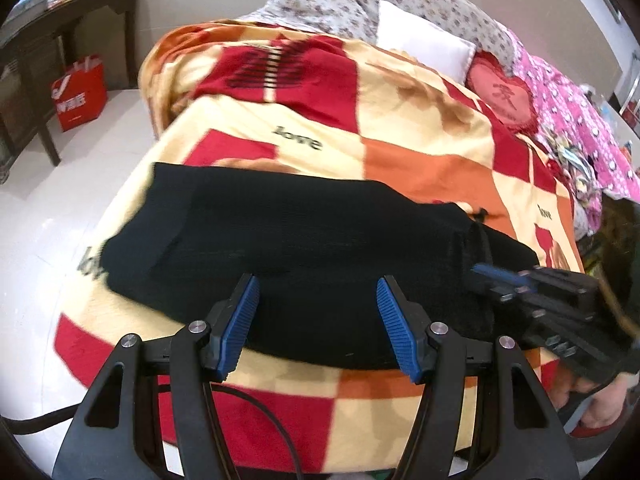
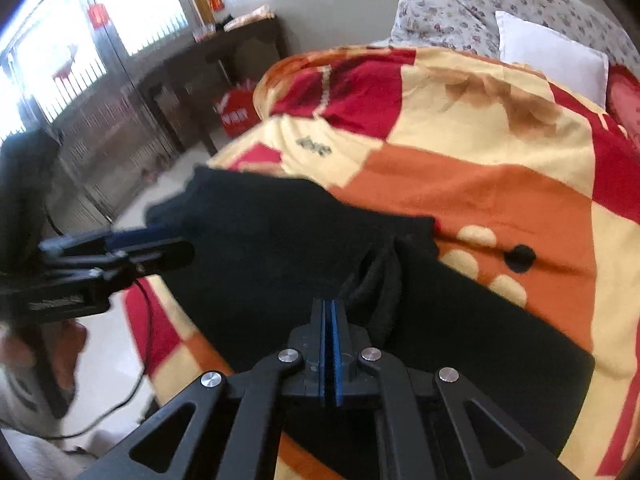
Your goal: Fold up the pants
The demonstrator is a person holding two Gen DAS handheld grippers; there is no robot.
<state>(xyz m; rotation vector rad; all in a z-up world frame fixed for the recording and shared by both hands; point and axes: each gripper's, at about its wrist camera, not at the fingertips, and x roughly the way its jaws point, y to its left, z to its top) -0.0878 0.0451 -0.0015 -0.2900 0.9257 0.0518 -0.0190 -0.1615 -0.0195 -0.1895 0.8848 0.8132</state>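
- Covering the bed is a checked blanket in red, orange and cream, printed with the word "love"; white tiled floor shows to its left.
- At the head of the bed lie a floral quilt, a white pillow, a red heart cushion and pink bedding.
- A dark wooden desk stands against the wall, with bright barred windows beyond it in the right wrist view.
- 1 red paper bag stands on the floor beside the desk; what it holds cannot be made out.
- The black pants lie flat across the near part of the blanket, stretched along the bed's front edge, with a bunched fold near the middle.
- The left gripper hovers over the near edge of the pants, its 2 blue pads spread wide with nothing between them.
- The right gripper has its pads pressed together just above the pants by the bunched fold; whether any cloth is pinched between them cannot be told.
- Bare blanket lies beyond the pants towards the pillows; a black cable hangs near the bed's front edge.
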